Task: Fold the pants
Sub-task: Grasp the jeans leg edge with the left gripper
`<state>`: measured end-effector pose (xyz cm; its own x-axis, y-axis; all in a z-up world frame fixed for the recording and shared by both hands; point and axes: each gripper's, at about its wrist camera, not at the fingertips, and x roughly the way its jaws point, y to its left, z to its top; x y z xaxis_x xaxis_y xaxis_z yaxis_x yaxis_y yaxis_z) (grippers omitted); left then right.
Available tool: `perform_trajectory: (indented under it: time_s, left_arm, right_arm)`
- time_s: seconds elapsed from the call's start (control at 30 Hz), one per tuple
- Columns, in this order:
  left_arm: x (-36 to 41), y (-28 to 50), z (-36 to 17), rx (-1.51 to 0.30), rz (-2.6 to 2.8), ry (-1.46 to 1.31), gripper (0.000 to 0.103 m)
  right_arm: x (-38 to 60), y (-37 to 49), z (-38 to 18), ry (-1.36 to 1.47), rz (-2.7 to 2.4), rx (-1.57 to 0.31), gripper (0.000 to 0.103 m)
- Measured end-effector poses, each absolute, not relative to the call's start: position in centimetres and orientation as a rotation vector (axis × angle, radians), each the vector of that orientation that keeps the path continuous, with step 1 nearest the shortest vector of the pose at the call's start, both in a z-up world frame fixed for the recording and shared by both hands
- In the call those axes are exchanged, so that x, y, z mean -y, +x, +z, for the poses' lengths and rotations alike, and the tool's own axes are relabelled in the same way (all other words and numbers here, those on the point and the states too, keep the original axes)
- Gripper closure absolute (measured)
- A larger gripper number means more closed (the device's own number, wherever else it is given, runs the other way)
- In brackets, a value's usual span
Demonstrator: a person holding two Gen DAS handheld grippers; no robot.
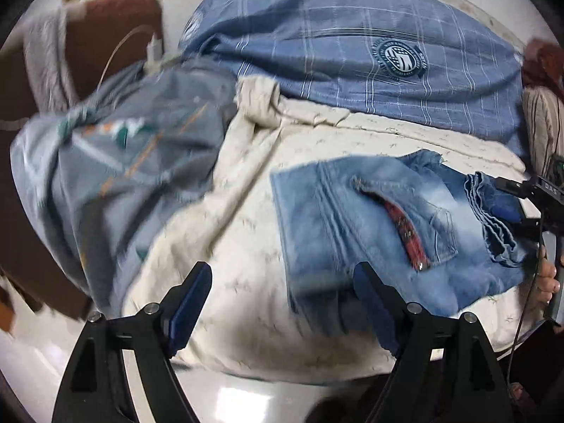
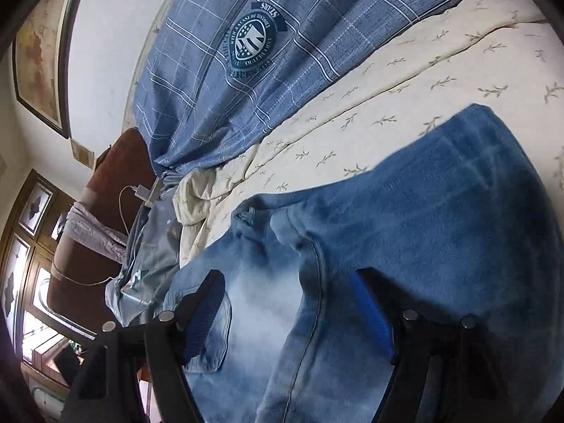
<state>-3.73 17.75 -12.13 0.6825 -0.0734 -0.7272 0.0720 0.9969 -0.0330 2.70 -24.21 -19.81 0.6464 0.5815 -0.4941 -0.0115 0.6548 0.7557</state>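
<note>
denim: jeans (image 1: pixel 370 232) folded on bed (image 1: pixel 246 299)
left gripper (image 1: pixel 282 303): spread, empty
right gripper (image 2: pixel 285 313): spread; I'd pinch all hem layers

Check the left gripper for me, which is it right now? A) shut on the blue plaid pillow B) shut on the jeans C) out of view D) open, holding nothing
D: in the left wrist view the left gripper has its fingers spread wide with only the cream bedspread between them; the jeans lie ahead to its right, ungripped.
</note>
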Motion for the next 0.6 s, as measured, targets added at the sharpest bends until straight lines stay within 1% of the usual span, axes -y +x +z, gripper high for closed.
perform_trajectory:
  time_s: [0.13, 0.3, 0.47, 0.6]
  left_arm:
    - [-18.9, -3.9, -13.9, -0.838, -0.109, -0.132, 0.020]
    - [-19.5, -4.0, -15.0, -0.840, -0.158, -0.315, 0.020]
    - [-18.2, -2.2, -15.7, -0.871, -0.194, -0.334, 0.020]
    - [-17.7, 0.2, -17.2, -0.947, -0.224, -0.394, 0.020]
  right_arm:
    - [24.5, 0.3, -18.9, 0.758, 0.432, -0.779, 0.026]
    - [23.9, -2.3, -18.4, 0.693, 0.488, -0.809, 0.026]
    - [22.4, -3.2, -19.6, 0.564, 0.464, -0.899, 0.026]
    - [22.5, -3.8, -18.9, 0.552, 0.475, -0.866, 0.026]
